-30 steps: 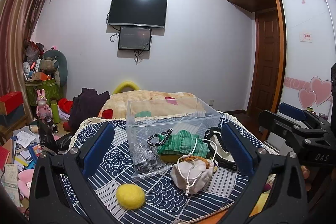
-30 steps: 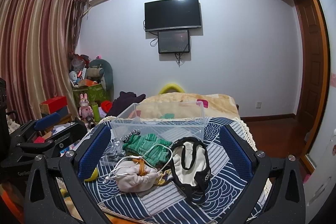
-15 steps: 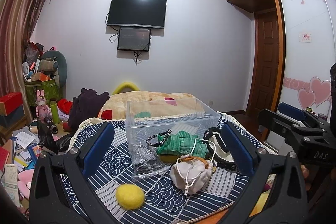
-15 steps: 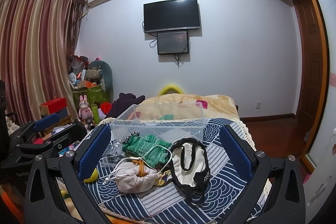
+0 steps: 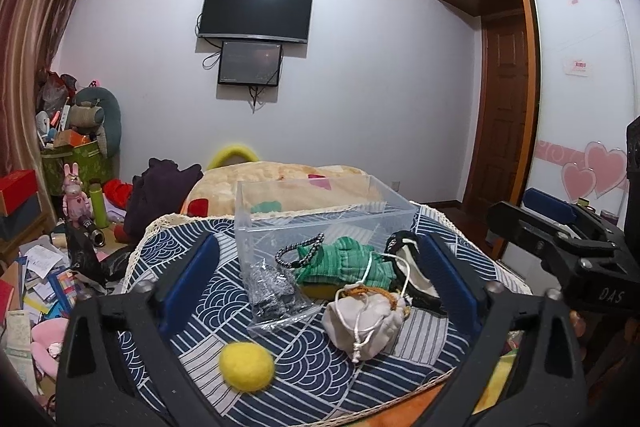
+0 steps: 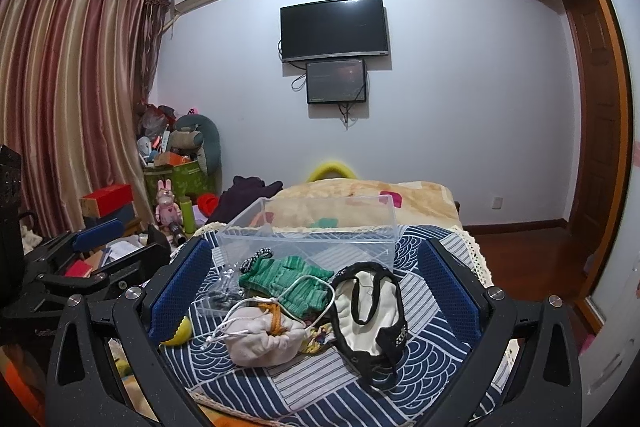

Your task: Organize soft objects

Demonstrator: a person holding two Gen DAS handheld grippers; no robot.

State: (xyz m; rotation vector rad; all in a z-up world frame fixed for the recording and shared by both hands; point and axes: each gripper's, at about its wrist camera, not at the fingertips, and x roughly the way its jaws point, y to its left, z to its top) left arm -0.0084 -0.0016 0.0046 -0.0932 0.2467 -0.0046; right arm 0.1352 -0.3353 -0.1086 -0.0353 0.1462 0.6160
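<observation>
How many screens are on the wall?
2. A big black TV hangs high on the wall, and a smaller dark screen hangs right below it, wires dangling. Both are off. None seem hidden.

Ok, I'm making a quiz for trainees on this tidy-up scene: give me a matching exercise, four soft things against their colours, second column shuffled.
Things:
1. felt ball
2. drawstring pouch
3. knitted cloth
4. cord bracelet

Colours:
a. green
b. black and white
c. yellow
d. off-white

Pairs: 1-c, 2-d, 3-a, 4-b
</observation>
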